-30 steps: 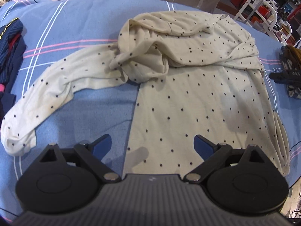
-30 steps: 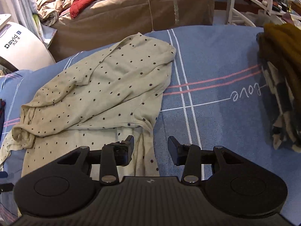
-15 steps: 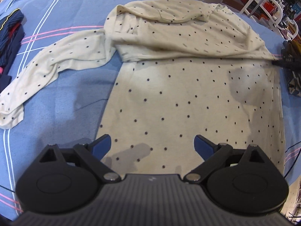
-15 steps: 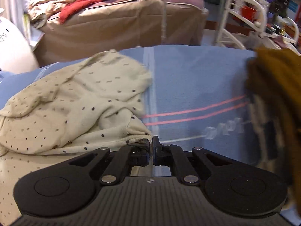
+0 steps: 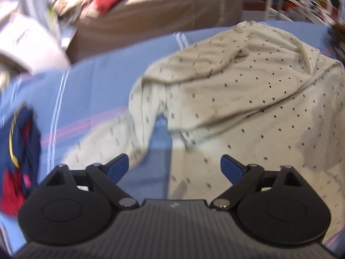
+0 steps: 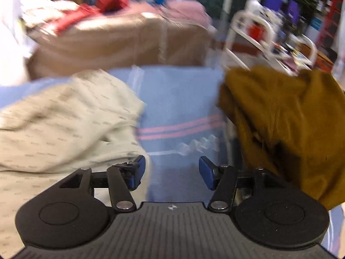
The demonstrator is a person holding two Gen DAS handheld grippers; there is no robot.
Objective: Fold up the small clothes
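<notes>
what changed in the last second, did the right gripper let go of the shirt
Yes: the right gripper, clamped at the spotted shirt edge half a second ago, is open again. The left gripper swung toward the sleeve side, open throughout. Shirt stays on the blue sheet.

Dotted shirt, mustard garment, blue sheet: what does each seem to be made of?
Dotted shirt: thin, matte cream knit, probably cotton jersey; it drapes in soft folds. Mustard garment: thicker, seemingly fuzzy fabric, perhaps fleece or corduroy; blur leaves this open. Blue sheet: smooth, flat woven cloth with pink stripes.
</notes>
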